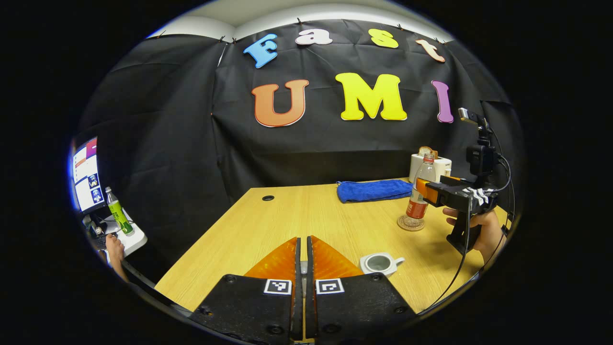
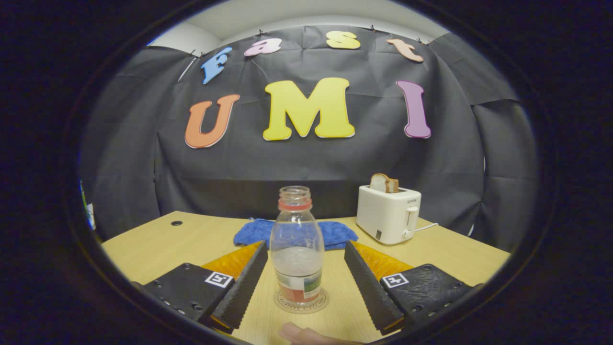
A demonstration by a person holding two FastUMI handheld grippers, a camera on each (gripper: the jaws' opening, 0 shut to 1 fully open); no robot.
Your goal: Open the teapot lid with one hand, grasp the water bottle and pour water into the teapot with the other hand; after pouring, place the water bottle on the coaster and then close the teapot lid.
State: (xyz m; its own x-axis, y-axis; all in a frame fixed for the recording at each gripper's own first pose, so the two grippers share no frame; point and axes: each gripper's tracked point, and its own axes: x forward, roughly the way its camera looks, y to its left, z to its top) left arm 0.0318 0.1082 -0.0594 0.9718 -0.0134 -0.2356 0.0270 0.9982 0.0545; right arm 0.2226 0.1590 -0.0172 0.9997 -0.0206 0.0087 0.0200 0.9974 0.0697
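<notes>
The water bottle (image 2: 296, 249) stood on the coaster (image 2: 301, 302) between the right hand-held gripper's (image 2: 304, 280) wide-open fingers. Beside it, the teapot (image 1: 380, 263) remained lidless; the left hand-held gripper (image 1: 301, 258) was nearly closed.

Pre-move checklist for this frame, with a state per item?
1. Teapot top open, lid off: ok.
2. Water bottle upright on coaster: ok.
3. Bottle cap off: ok.
4. Right gripper open, a finger on each side of the bottle, not pressing: ok.
5. Left gripper shut; whether it holds the lid: cannot tell.
</notes>
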